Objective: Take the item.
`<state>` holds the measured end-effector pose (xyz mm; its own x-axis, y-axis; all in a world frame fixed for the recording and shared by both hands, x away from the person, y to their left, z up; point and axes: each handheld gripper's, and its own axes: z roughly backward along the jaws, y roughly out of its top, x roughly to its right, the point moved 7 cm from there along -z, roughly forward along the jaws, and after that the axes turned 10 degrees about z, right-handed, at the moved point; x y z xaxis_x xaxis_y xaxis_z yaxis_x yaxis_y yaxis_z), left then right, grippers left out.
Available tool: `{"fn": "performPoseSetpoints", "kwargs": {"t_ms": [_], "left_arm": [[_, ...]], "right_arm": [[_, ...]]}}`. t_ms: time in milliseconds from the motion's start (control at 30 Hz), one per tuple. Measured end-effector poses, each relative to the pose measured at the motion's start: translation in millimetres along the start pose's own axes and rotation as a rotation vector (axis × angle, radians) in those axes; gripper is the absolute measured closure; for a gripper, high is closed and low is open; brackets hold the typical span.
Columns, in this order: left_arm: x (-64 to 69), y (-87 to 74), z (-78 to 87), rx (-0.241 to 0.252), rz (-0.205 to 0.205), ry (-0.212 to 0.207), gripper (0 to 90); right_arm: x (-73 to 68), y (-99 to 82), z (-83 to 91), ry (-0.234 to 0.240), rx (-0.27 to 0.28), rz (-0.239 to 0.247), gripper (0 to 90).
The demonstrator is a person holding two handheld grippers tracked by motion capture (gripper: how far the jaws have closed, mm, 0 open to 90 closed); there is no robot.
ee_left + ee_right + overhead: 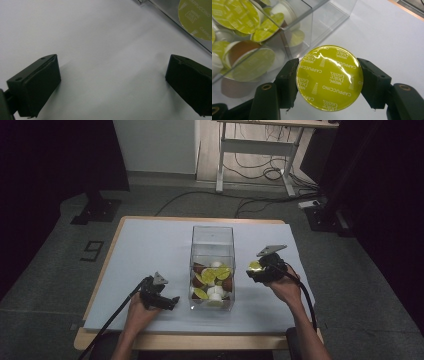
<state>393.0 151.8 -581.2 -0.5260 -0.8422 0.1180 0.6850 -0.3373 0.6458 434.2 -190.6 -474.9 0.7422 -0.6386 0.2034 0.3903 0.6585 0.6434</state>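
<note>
A clear plastic box [212, 237] stands in the middle of the table, its near half holding several coffee capsules [211, 281] with yellow-green lids and brown or white bodies. My right gripper [256, 268] hovers just right of the box, shut on one capsule [329, 78] whose yellow-green lid reads "Cappuccino"; both pads press on its rim. The box's corner [287, 30] and the capsules inside [249, 60] lie just beyond it. My left gripper [172, 301] rests low on the table left of the box, jaws wide apart [112, 82] over bare white surface, nothing between them. A capsule lid [197, 17] shows through the box wall.
The white table cover [150, 255] has a wooden rim [175, 340] along the near edge. The far half of the box holds nothing. A desk frame with cables [260, 165] stands on the floor behind the table.
</note>
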Motion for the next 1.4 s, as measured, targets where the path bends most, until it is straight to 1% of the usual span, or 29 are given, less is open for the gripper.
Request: {"fn": "performPoseSetpoints", "kwargs": {"t_ms": [300,567,633,867,1000,1400], "left_arm": [[0.0,0.0,-0.1,0.001,0.0,0.0,0.0],[-0.1,-0.1,0.1,0.0,-0.001,0.0,0.0],[0.0,0.0,0.1,0.0,-0.001,0.0,0.0],[0.0,0.0,0.0,0.001,0.0,0.0,0.0],[0.0,0.0,0.0,0.001,0.0,0.0,0.0],[0.0,0.0,0.0,0.001,0.0,0.0,0.0]], "right_arm": [[0.4,-14.1,-10.6,-0.009,-0.018,-0.019,37.9],[-2.4,-24.0,-20.0,-0.01,-0.031,-0.019,37.8],[-3.4,-25.9,-22.6,-0.013,-0.043,-0.014,37.8],[-7.6,-33.7,-32.2,0.0,-0.063,-0.01,37.8],[-8.5,-38.5,-36.9,0.01,-0.072,-0.021,37.8],[-9.7,-50.5,-48.1,0.014,-0.097,-0.033,37.8]]}}
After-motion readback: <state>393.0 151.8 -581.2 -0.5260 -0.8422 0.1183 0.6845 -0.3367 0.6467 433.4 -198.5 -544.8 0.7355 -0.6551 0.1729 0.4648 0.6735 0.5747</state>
